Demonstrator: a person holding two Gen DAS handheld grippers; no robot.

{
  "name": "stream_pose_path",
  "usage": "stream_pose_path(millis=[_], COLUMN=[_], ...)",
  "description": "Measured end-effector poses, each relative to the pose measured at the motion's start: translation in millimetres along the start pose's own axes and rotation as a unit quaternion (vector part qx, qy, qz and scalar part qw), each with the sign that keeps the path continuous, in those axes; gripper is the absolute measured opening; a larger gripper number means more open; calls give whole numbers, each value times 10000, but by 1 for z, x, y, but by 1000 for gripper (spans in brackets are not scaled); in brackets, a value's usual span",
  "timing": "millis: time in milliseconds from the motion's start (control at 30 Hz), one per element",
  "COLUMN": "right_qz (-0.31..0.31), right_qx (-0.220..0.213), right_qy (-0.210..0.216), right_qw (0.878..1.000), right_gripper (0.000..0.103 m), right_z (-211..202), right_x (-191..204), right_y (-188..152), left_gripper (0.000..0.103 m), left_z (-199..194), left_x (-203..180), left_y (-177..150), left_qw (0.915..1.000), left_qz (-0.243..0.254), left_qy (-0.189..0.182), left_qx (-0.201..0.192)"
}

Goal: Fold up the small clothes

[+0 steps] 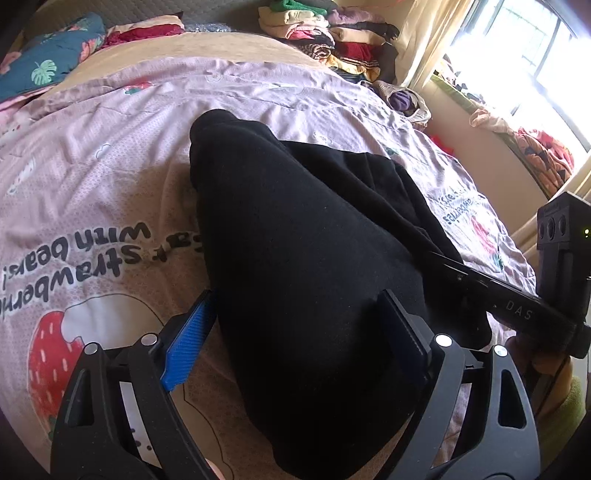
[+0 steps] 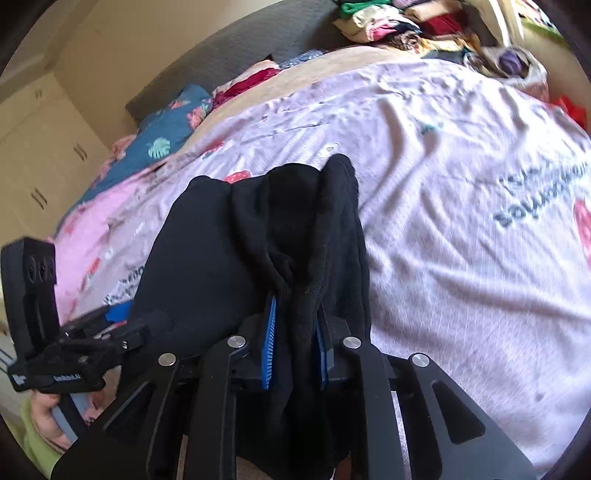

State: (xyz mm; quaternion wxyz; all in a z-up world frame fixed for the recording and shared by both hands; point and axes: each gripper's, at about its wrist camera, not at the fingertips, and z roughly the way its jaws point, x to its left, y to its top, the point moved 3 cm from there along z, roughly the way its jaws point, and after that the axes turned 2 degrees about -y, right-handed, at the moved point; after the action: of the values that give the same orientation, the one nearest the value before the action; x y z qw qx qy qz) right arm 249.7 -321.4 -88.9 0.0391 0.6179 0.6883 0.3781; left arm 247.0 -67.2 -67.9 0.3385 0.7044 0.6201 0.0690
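A black garment [image 1: 295, 221] lies bunched on the pink strawberry-print bedcover [image 1: 110, 166]. My left gripper [image 1: 295, 332] stands wide open astride the garment's near end; its blue pad [image 1: 188, 343] sits beside the cloth's left edge without pinching it. In the right wrist view the same black garment [image 2: 221, 251] rises in folds off the bedcover [image 2: 461, 184]. My right gripper [image 2: 295, 332] is shut on a gathered ridge of it, with cloth squeezed between the two blue pads [image 2: 269, 343]. The cloth hangs down over the right gripper's fingers.
A pile of folded clothes [image 1: 325, 33] is stacked at the bed's far end near the curtain and bright window [image 1: 517, 55]. A teal floral pillow [image 1: 48, 55] lies at the far left. Cream wardrobe doors [image 2: 37, 147] stand beyond the bed. More clothes lie on the windowsill [image 1: 535, 147].
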Motion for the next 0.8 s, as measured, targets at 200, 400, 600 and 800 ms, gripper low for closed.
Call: stream_pose_path(millis=[200,400,600,800], right_qz=[69,72,165,127], right_qx=[-151,-232,-420,-672], right_qy=[-225,-495,-687,-737], right_qw=[9996,9985,9966,9949], right_gripper=[33,51,58,65], right_z=[-11,-22,-38,-41], right_x=[-2,-3,-8,0], right_y=[-4,-9,-12,15], left_gripper=[81,81,81,81], left_z=[-2,-5,-7,-7], left_x=[1,-1,-1,-2], left_y=[-1,-4,-5,-9], left_qw=[10000,10000,10000,9999], left_qz=[-7,-24,-24,-31], left_qy=[10,17,19,44], left_qx=[-13,-41,-73,-114])
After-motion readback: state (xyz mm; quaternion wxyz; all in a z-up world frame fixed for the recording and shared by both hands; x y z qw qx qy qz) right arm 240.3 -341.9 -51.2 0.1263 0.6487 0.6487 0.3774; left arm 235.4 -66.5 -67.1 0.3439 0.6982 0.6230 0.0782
